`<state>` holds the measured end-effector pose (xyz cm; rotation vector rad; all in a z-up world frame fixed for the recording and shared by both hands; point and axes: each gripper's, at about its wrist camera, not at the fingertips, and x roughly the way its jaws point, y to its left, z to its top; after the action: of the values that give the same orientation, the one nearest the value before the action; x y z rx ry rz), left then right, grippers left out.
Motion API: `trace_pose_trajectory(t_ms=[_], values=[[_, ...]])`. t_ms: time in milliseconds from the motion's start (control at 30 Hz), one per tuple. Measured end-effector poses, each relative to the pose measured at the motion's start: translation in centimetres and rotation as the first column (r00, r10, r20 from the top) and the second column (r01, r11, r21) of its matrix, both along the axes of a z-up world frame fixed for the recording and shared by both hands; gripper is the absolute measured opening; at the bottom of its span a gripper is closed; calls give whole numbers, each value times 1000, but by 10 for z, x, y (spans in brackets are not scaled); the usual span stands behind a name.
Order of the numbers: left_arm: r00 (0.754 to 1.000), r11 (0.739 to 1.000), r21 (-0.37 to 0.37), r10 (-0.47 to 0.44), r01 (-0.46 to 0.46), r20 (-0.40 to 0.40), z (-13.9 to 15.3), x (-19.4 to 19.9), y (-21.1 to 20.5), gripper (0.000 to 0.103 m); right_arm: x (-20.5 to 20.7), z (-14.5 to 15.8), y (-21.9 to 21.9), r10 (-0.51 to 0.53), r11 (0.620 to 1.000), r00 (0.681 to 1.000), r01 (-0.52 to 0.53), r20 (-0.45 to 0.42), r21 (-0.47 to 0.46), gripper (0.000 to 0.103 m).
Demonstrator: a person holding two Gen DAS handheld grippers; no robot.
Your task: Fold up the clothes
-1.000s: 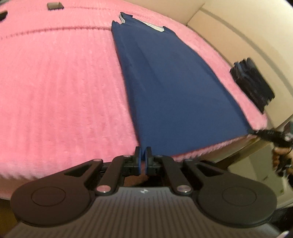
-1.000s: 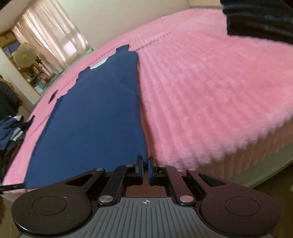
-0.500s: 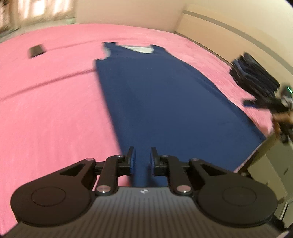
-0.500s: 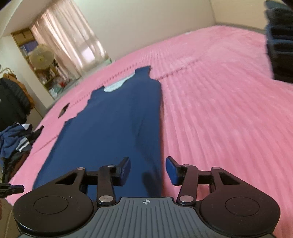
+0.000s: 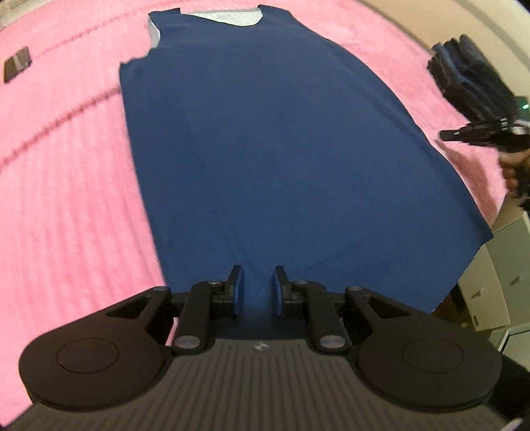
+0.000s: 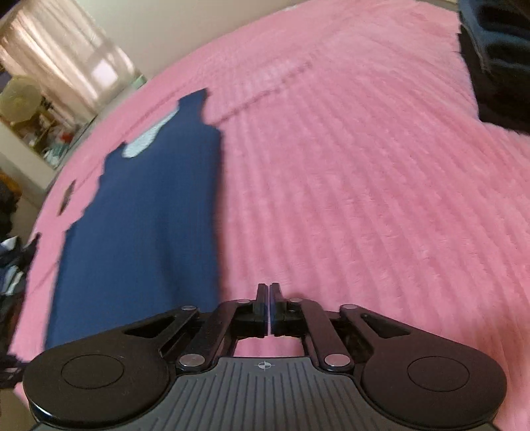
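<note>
Blue garment (image 5: pixel 281 149) flat, beneath parted left fingers (image 5: pixel 238 291)

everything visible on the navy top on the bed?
The navy top is sleeveless, with a scooped neck showing a pale grey inner lining. It looks like thin, smooth knit fabric. It lies spread flat and almost unwrinkled on the pink ribbed bedspread, neck at the far end, hem at the near bed edge, its near right corner overhanging. The left claw stands open over the hem, not gripping. The right claw is shut, empty, off to the top's side over bare bedspread.
</note>
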<state>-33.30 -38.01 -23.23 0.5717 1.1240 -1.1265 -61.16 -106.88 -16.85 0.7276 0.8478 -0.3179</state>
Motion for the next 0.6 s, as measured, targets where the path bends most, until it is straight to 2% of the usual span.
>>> trace_pose_trajectory(t_ms=[67,200,333,400,500,600], values=[[1000,1000,29,9,-9,22,25,6,-7,19,9,20,4,46,999,998,-45,-32,16,72],[996,999,38,30,-34,86,67,29,-34,25,47,59,7,225,974,972,-226,-64,2,73],[983,1000,6,5,-7,186,90,63,-71,42,102,92,2,386,920,919,-390,-80,-38,73],[971,1000,1,-19,20,237,91,87,-93,49,137,103,-3,429,898,900,-435,-83,-73,73],[957,997,5,-73,74,281,78,132,-132,50,193,113,-8,485,859,869,-494,-97,-135,73],[929,988,18,-149,151,339,55,182,-175,50,245,111,-13,521,821,846,-534,-115,-202,73]])
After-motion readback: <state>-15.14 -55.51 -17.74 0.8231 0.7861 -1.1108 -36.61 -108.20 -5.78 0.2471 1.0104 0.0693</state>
